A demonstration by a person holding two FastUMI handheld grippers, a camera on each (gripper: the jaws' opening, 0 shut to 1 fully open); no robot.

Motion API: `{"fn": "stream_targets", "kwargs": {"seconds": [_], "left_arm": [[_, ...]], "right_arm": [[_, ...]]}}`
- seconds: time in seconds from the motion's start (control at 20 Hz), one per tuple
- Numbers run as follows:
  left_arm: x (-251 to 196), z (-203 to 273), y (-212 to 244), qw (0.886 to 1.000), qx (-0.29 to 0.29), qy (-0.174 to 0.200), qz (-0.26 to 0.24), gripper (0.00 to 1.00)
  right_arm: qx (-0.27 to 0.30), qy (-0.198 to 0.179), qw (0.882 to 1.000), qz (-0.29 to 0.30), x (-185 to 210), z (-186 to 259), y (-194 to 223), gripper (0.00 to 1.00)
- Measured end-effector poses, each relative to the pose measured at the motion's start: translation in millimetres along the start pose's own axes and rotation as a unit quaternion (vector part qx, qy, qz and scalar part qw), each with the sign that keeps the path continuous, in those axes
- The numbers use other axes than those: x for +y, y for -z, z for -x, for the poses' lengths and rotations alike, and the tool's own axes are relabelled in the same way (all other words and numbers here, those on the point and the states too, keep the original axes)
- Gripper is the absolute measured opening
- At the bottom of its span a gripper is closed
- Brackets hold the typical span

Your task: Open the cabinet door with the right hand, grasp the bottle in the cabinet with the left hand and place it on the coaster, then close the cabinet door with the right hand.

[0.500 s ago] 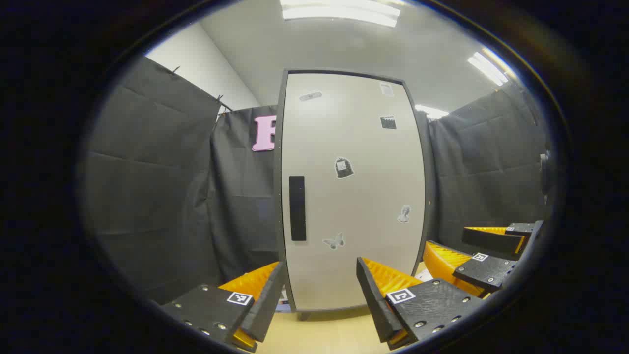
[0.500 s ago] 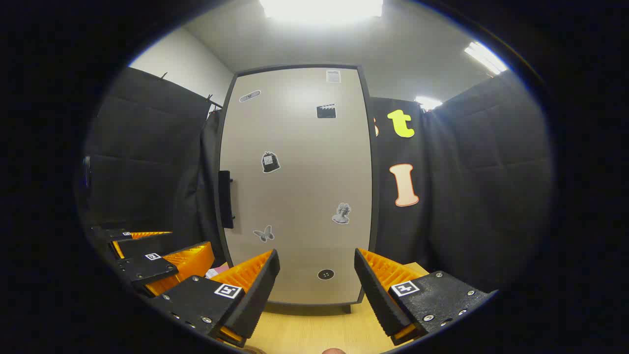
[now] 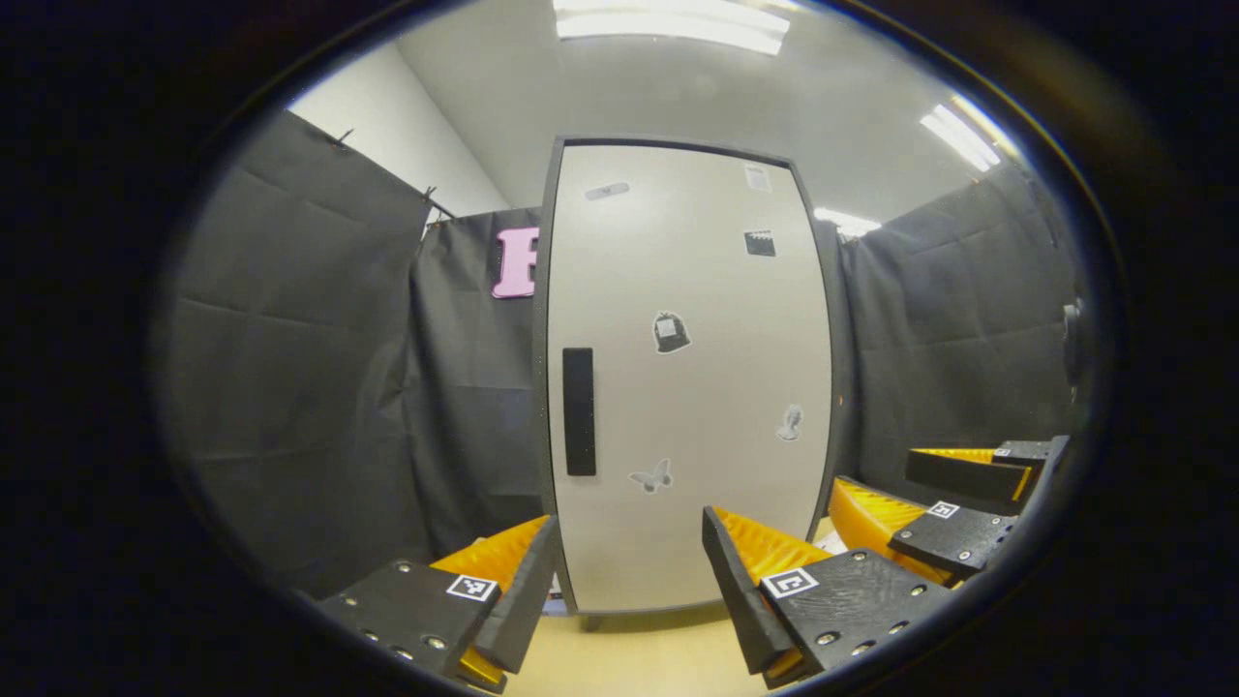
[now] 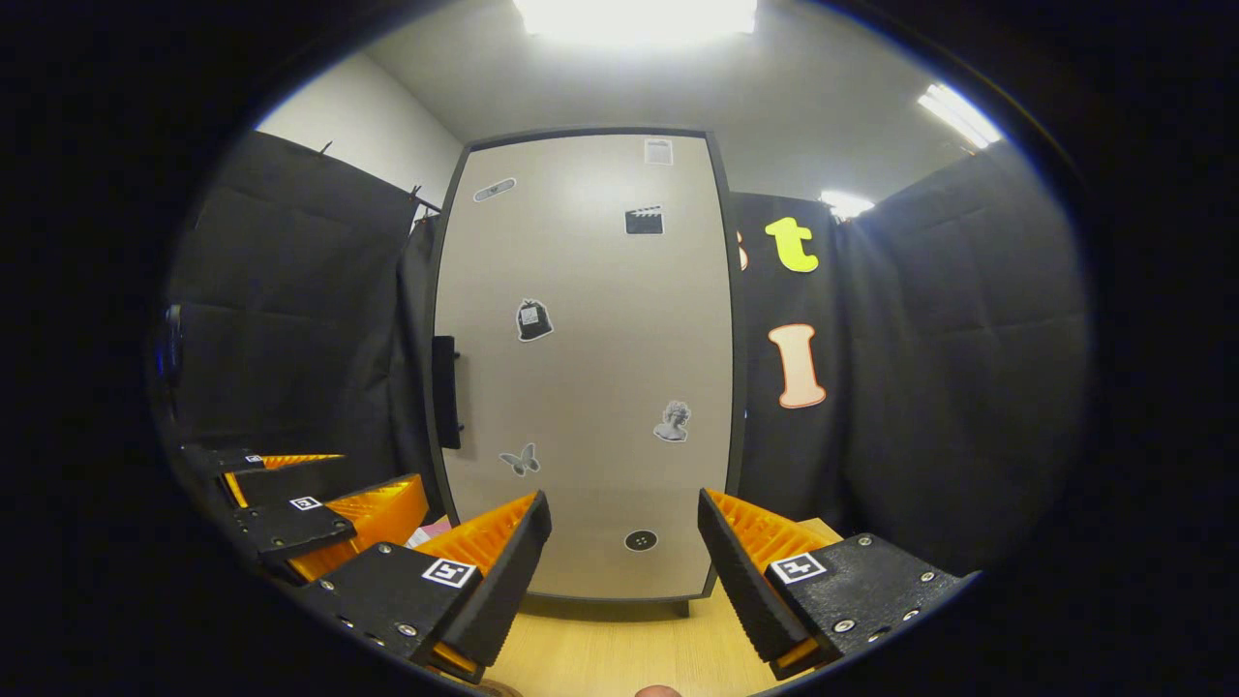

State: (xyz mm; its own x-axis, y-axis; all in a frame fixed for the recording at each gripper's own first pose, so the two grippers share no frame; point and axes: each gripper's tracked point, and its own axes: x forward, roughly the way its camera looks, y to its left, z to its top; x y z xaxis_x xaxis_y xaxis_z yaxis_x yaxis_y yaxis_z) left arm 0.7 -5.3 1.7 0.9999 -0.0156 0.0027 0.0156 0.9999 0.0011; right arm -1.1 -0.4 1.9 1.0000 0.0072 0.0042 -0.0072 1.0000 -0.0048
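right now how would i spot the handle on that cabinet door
Find the tall pale grey cabinet door with a dark frame, standing on the light wooden table. The handle is the upright black bar at mid-height on the door's left edge; the small stickers elsewhere are flat pictures, not a bar.

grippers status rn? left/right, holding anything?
Left gripper: open, empty, facing the closed cabinet door.
Right gripper: open, empty, not yet at the door handle.
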Motion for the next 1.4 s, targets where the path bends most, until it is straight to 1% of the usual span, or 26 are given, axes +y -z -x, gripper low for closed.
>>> {"fn": "stream_targets", "kwargs": {"seconds": [0.25,0.3,0.35,0.4,0.45,0.5,0.55,0.6,0.65,0.9,1.0,1.05,1.1,1.2,1.25,1.3,1.4], "left_arm": [[-0.4,0.0,-3.4,1.0,-0.003,0.0,-0.002,0.83],[-0.1,-0.1,-3.3,1.0,-0.003,0.0,-0.001,0.83],[0.0,0.2,-3.8,1.0,-0.003,0.0,0.0,0.83],[-0.2,-1.3,-3.3,1.0,-0.004,0.001,0.001,0.83],[-0.8,-1.1,-3.6,1.0,-0.005,0.003,0.002,0.83],[-0.7,-0.5,-3.4,1.0,-0.005,0.003,0.002,0.83],[0.3,-0.7,-3.1,1.0,-0.005,0.003,0.001,0.83],[-0.1,-1.5,-2.8,1.0,-0.005,0.003,0.001,0.83],[-0.3,-2.1,-2.9,1.0,-0.005,0.003,0.002,0.83],[5.7,-4.9,-1.6,1.0,-0.004,0.001,0.002,0.83],[6.3,-3.9,-1.0,1.0,-0.005,0.008,0.006,0.83],[9.0,-2.6,-1.3,1.0,-0.006,0.01,0.008,0.91],[13.4,-0.9,-0.9,1.0,-0.006,0.01,0.008,0.83],[24.4,4.0,3.1,1.0,-0.006,0.005,0.01,0.83],[31.5,6.4,5.7,1.0,-0.005,0.001,0.011,0.93],[36.1,9.0,8.7,1.0,-0.005,-0.001,0.014,0.88],[51.0,15.2,14.5,1.0,-0.006,-0.01,0.017,0.88]], "right_arm": [[0.0,-0.001,1.0,-0.002,-1.1,0.6,-0.8,0.94],[0.001,-0.001,1.0,-0.002,-1.3,0.4,-0.8,0.92],[0.001,0.0,1.0,-0.002,-1.2,0.1,-0.2,0.92],[0.001,0.001,1.0,-0.001,-1.4,-0.3,-0.3,0.94],[0.002,0.001,1.0,-0.001,-1.4,0.0,1.0,0.94],[0.003,0.0,1.0,0.0,-0.7,0.1,1.7,0.92],[0.003,0.001,1.0,0.0,-1.1,-0.5,2.0,0.94],[0.003,0.0,1.0,0.001,-1.0,-1.0,1.6,0.92],[0.003,0.0,1.0,0.001,-0.9,-1.7,1.9,0.94],[0.003,-0.001,1.0,0.003,1.1,-6.8,0.8,0.94],[0.003,-0.003,1.0,0.002,3.3,-10.6,-0.4,0.94],[0.003,-0.005,1.0,0.003,5.7,-12.4,-0.7,0.94],[0.003,-0.007,1.0,0.003,8.0,-14.2,-2.3,0.94],[0.003,-0.014,1.0,0.003,15.5,-18.5,-4.9,0.94],[0.003,-0.016,1.0,0.002,18.6,-20.7,-6.1,0.94],[0.001,-0.019,1.0,0.001,22.7,-23.3,-8.5,0.94],[-0.002,-0.026,1.0,0.004,32.0,-27.3,-11.9,0.94]]}}
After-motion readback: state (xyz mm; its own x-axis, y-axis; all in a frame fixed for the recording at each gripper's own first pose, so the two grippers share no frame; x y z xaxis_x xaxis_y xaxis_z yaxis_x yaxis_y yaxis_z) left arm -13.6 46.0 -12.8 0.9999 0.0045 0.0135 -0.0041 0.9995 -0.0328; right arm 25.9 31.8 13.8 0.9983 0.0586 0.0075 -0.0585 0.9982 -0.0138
